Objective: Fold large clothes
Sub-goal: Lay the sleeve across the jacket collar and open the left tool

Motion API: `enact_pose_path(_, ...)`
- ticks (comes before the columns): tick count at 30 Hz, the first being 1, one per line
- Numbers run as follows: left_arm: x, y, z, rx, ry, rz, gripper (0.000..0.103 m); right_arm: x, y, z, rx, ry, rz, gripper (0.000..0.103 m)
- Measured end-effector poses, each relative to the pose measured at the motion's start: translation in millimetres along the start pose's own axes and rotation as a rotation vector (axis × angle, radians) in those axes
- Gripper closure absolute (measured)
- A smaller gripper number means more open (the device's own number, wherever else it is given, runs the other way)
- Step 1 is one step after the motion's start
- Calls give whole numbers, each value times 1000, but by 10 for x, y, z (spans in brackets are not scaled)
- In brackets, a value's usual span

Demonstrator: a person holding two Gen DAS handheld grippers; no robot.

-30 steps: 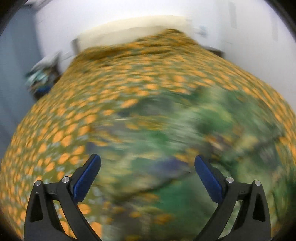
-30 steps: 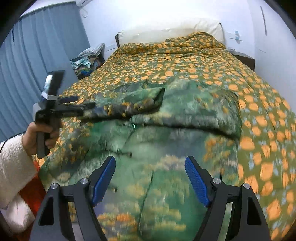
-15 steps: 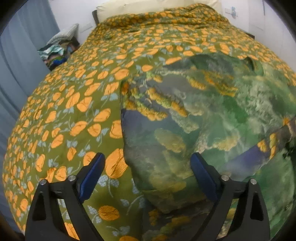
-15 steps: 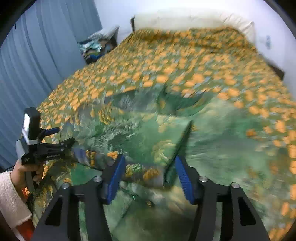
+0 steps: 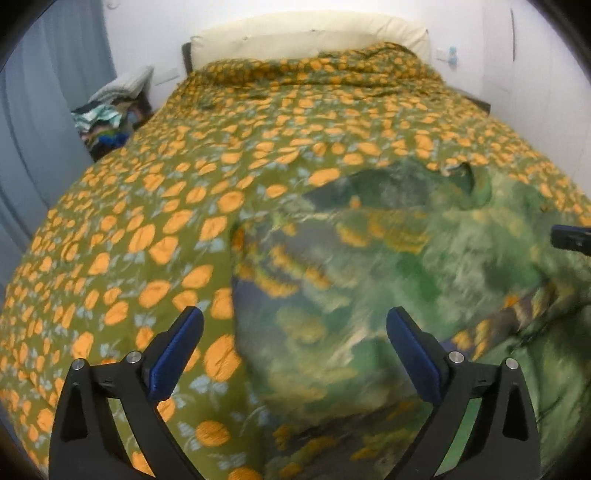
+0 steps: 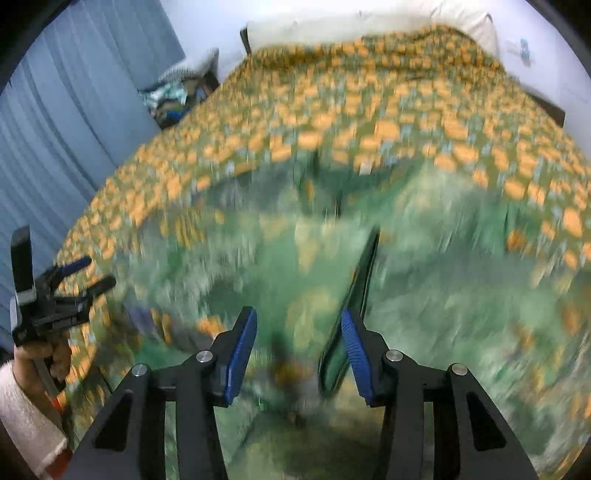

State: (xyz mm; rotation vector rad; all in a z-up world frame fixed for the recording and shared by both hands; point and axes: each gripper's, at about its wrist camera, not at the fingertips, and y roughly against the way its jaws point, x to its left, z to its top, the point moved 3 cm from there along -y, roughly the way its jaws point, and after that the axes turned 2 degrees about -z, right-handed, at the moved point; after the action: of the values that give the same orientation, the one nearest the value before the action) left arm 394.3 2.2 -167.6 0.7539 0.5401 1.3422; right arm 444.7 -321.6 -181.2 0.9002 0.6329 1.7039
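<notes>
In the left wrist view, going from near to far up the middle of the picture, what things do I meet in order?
Green patterned garment → orange-flowered bedcover → cream pillow → white wall.

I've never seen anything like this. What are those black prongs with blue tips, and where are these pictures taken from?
No robot here: a person holds a two-finger gripper in each hand, and a camera on each looks along its fingers. One picture is from the left gripper, whose fingers are wide open and hold nothing. The other is from the right gripper, whose fingers have just been closing around a raised fold of the green printed garment. Blur hides whether they pinch it. The garment lies on a bed's olive quilt with orange flowers.
</notes>
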Motion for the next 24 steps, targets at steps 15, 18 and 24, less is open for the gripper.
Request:
enact_pose_path(15,-197,235,-328,65,-66,16,2,-24,134,-349,46,-30,-2,51)
enact_pose_path(18,-176,586,-453,63,-38,10,2,-13,658,-509,-23,-10,-4,44)
enact_pose_path(24,-203,1171,-623,38,-26,46,2,16,1772,-836,-181,9,-53,34)
